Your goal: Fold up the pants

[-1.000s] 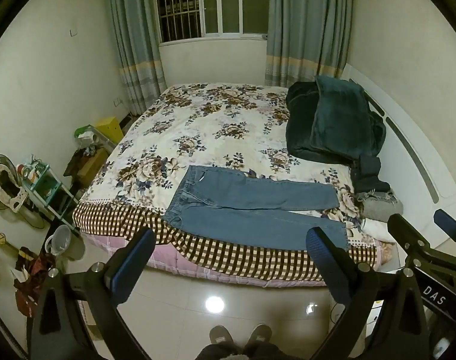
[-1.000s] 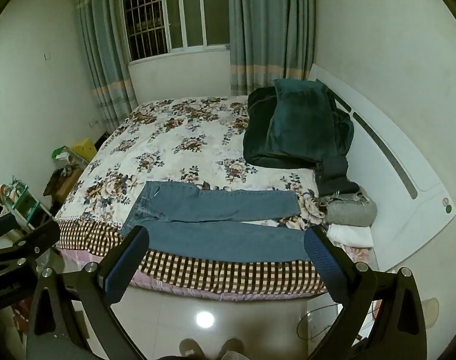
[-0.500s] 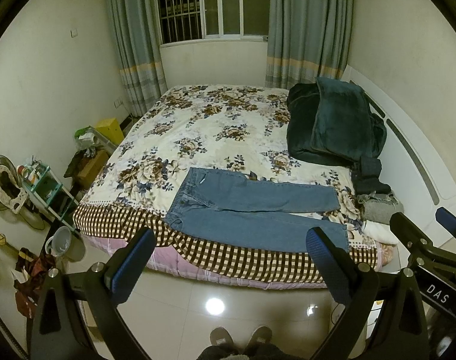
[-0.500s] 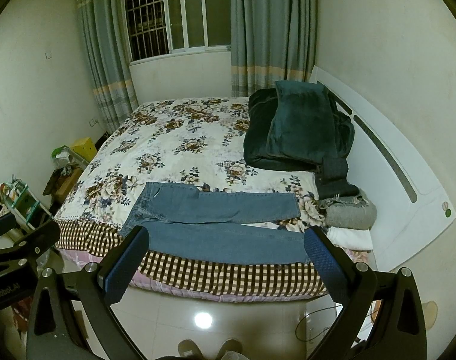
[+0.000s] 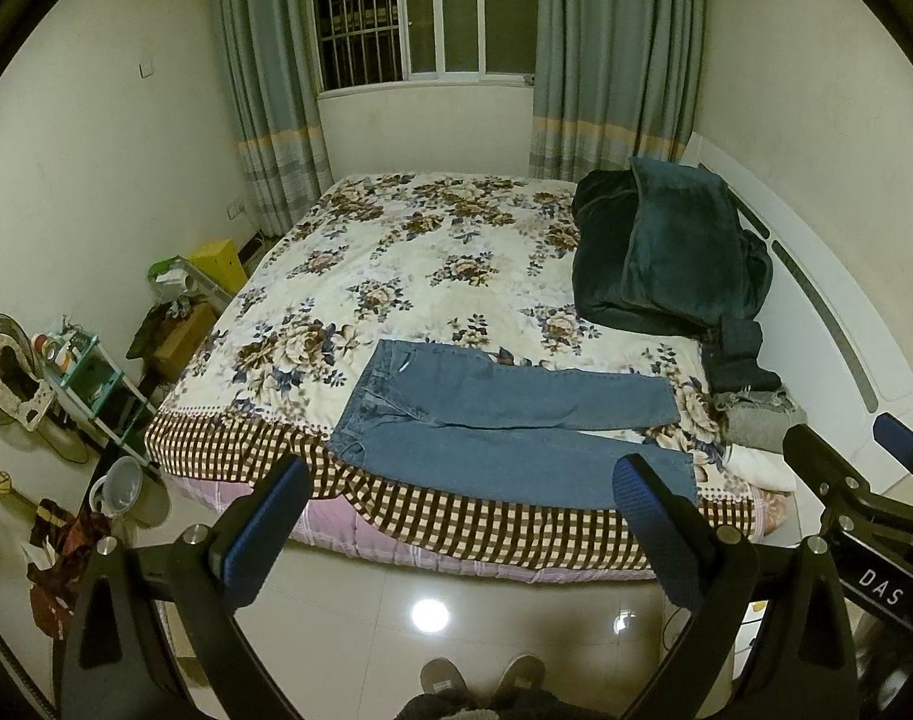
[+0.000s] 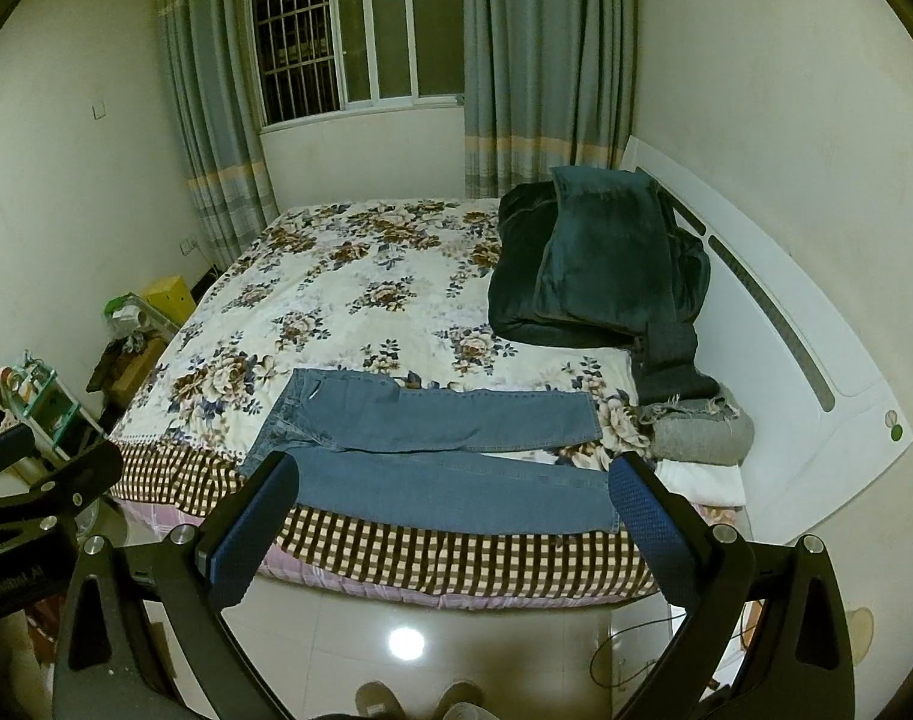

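Pants [image 5: 504, 420] flat at bed [image 5: 396, 276] edge, dark blanket [image 5: 666, 252] behind; both grippers' jaws wide apart, holding nothing.

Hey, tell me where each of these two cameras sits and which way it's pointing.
Left wrist: on the left claw, held above the floor, facing the bed and jeans; its open fingers, the right claw at the right edge, and shoes show.
Right wrist: on the right claw, facing the same way; its open fingers, the left claw at the left edge, and shoes show.
Shared: bed, jeans, blanket, window.
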